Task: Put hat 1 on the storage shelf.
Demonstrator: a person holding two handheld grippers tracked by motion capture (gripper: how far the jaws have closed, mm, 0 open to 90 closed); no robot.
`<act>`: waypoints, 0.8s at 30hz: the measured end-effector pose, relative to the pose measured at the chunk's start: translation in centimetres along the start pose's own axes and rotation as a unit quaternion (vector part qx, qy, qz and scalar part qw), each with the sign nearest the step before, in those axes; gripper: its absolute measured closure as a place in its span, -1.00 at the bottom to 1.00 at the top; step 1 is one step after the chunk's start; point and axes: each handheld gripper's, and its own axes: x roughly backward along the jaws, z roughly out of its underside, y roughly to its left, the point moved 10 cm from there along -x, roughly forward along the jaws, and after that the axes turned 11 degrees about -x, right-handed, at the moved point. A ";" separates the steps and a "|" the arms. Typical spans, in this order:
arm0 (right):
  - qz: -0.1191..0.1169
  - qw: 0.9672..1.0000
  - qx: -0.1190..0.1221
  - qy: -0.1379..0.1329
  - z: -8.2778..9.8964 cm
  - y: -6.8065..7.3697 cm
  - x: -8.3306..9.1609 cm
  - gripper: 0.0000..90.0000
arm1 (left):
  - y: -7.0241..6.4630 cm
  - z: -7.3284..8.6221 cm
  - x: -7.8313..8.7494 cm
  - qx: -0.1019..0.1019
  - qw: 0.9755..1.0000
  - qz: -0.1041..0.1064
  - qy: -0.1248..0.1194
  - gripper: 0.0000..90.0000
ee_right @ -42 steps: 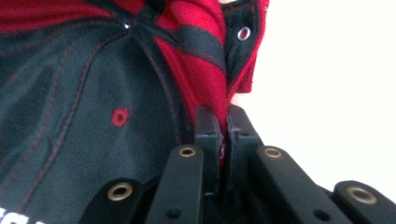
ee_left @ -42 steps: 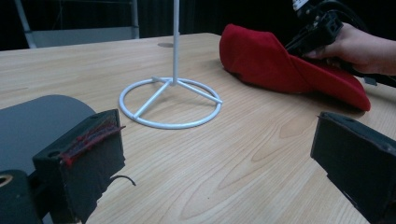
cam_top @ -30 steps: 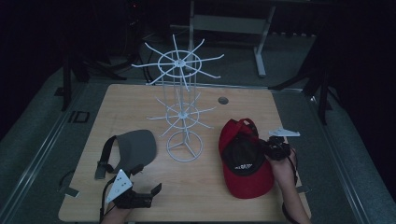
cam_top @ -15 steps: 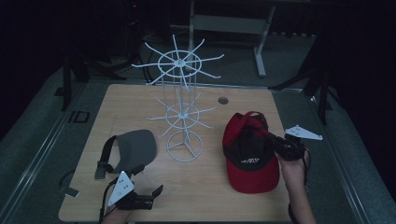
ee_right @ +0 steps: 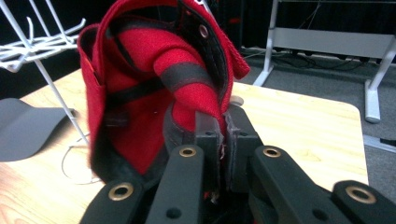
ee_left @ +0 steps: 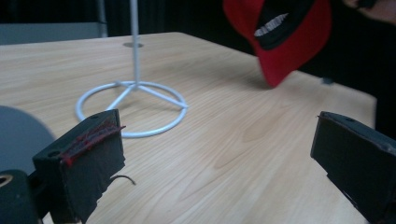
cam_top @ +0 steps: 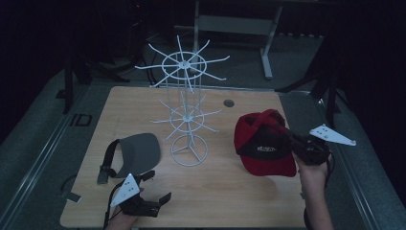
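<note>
At the lower left of the high view, the left gripper [cam_top: 155, 189] rests near the front edge of the light wooden table [cam_top: 230, 201] with its jaws wide and nothing between them, just below the grey sun visor [cam_top: 136, 153]. The white wire hat stand [cam_top: 186, 120] is in the middle, with bare wood all around its ring foot. At the right, the right gripper [cam_top: 287, 139] is pinched tight on the red cloth cap [cam_top: 263, 141] and holds it up off the table near the right edge.

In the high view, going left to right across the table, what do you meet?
Grey visor → white wire rack → red cap → right gripper, shut on the cap's edge. The left gripper sits open at the near edge, below the visor.
</note>
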 end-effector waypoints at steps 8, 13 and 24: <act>-0.003 1.000 -0.013 -0.005 -0.5 0.2 0.6 0.90 | -1.2 -1.9 -0.7 0.028 0.999 0.041 -0.020 -0.93; -0.001 1.000 -0.006 -0.005 -0.6 0.9 1.1 0.90 | -0.8 -2.7 -1.1 0.033 0.999 0.027 -0.031 -0.93; -0.003 1.000 -0.005 -0.009 -0.6 2.1 2.1 0.90 | -0.9 -5.2 -1.6 0.040 0.997 0.056 -0.014 -0.85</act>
